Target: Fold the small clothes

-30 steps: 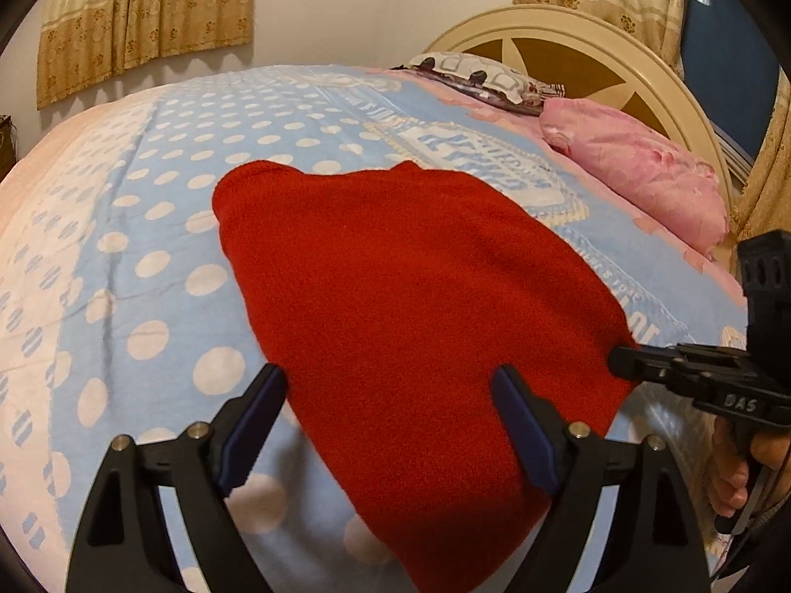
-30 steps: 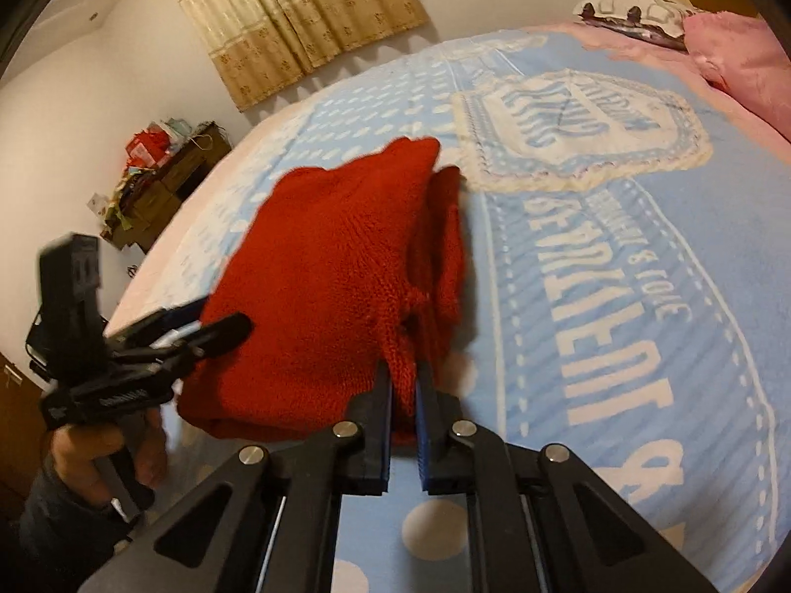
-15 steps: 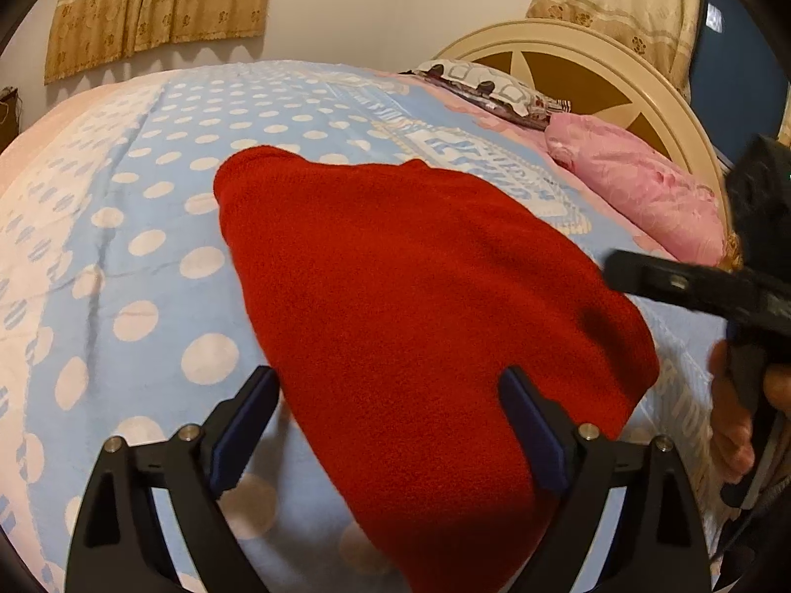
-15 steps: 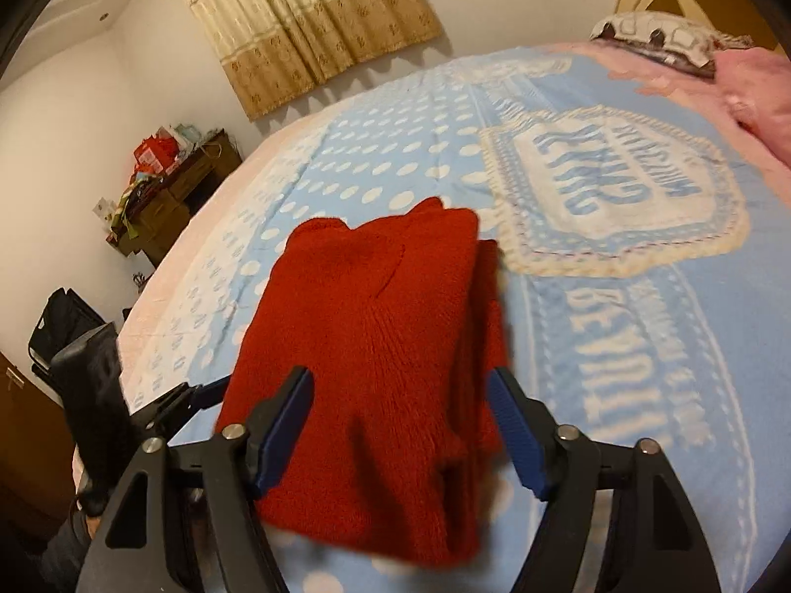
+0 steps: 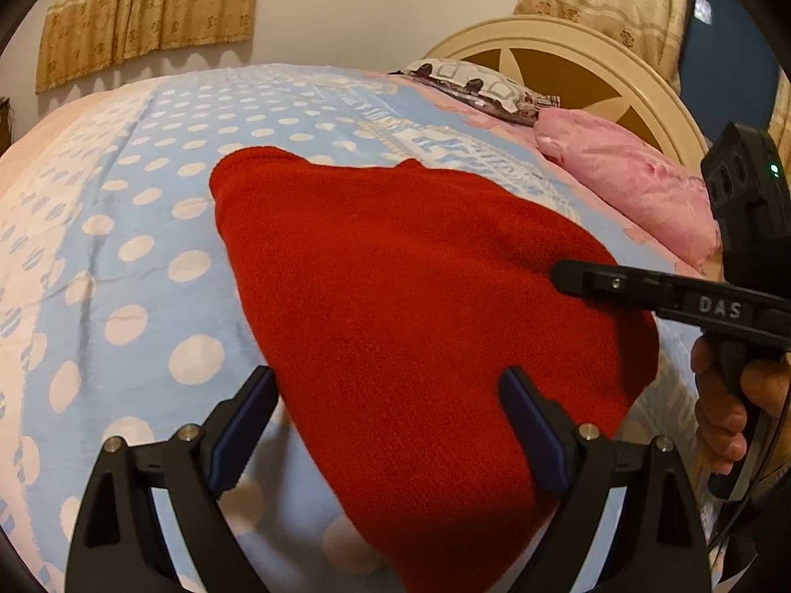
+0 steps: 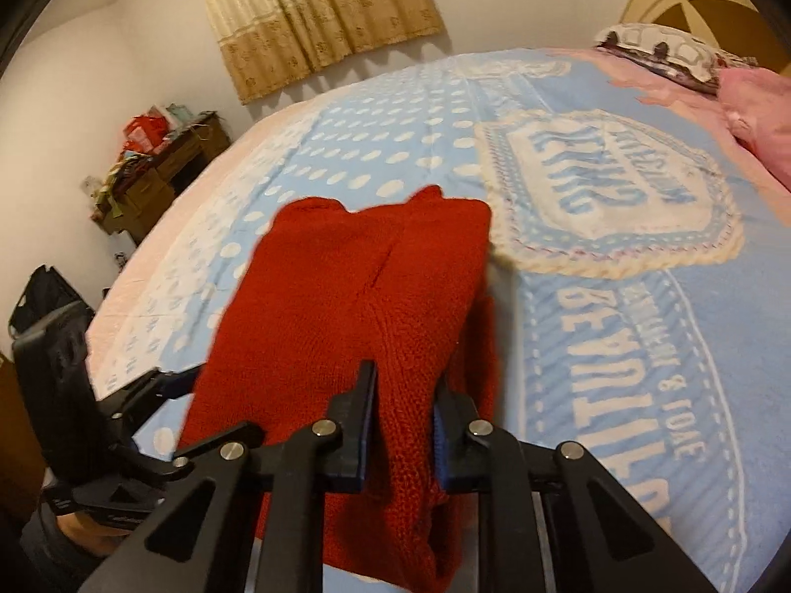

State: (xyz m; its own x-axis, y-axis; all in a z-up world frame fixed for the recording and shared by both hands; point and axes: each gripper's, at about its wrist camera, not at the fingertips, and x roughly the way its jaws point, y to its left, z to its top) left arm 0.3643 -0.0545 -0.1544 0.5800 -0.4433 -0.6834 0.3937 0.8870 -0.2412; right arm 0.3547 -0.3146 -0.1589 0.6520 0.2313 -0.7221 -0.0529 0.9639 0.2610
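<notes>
A red knitted sweater (image 5: 395,296) lies folded on the blue polka-dot bedspread (image 5: 148,247). My left gripper (image 5: 390,425) is open, its fingers straddling the sweater's near corner without closing on it. In the right wrist view the same sweater (image 6: 366,286) lies ahead, and my right gripper (image 6: 401,425) has its fingers closed in on a thick fold at the sweater's near edge. The right gripper also shows in the left wrist view (image 5: 642,286), reaching over the sweater's right side. The left gripper shows in the right wrist view at the far left (image 6: 143,385).
A pink pillow (image 5: 628,183) and a patterned pillow (image 5: 474,84) lie by the cream headboard (image 5: 583,64). A cluttered wooden dresser (image 6: 158,168) stands by the wall beyond the bed's far side. Curtains (image 6: 316,15) hang behind the bed.
The right gripper opened half a second ago, then moved in and closed on a thick fold of the sweater's near edge. The left gripper stayed open over the near corner.
</notes>
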